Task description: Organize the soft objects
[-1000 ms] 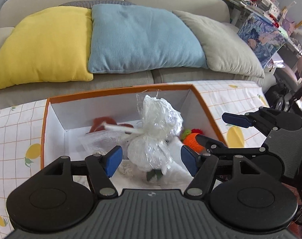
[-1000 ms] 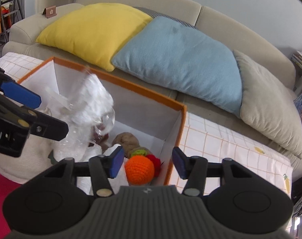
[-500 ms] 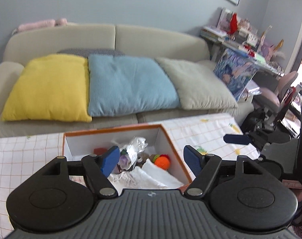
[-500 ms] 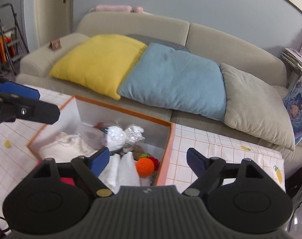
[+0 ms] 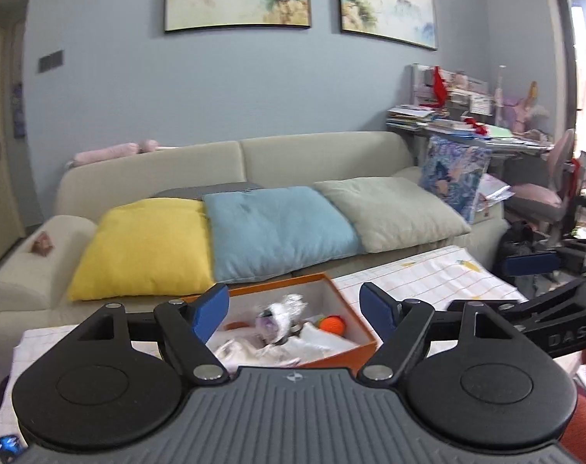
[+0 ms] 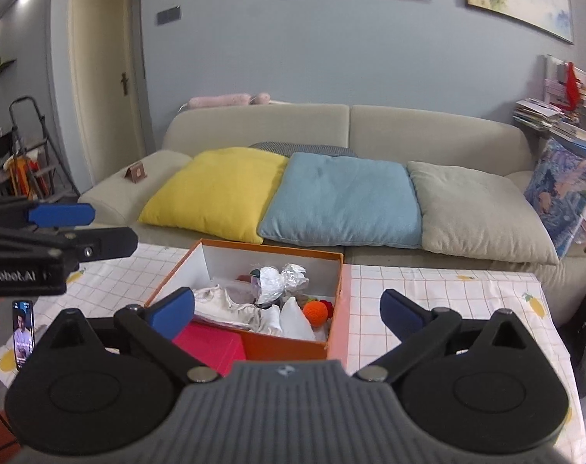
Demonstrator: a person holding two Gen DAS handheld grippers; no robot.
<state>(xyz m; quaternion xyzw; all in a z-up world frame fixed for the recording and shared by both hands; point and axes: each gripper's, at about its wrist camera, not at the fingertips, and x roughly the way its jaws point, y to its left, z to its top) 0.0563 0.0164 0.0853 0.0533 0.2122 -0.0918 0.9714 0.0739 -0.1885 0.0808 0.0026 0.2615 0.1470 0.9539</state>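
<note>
An orange-edged white box [image 6: 333, 305] stands on the checked tablecloth and also shows in the left wrist view [image 5: 364, 338]. In it lie a plastic-wrapped white toy [image 6: 279, 278], an orange crochet ball [image 6: 316, 311], white cloths [image 6: 231, 303] and other soft items. The wrapped toy [image 5: 287, 313] and ball [image 5: 331, 324] show in the left wrist view too. My left gripper [image 5: 294, 311] is open and empty, high above and behind the box. My right gripper [image 6: 287, 309] is open and empty, also raised well back from the box.
A sofa [image 6: 347, 127] behind the table holds yellow [image 6: 215, 189], blue [image 6: 339, 197] and grey [image 6: 474, 208] pillows. A red item [image 6: 211, 346] lies by the box's near left. A phone [image 6: 23, 326] lies at the table's left edge. A cluttered desk and chair [image 5: 540, 193] stand right.
Both grippers have pulled up and back from the box, which now looks small and far. The wrapped toy stays in the box. Both stay open.
</note>
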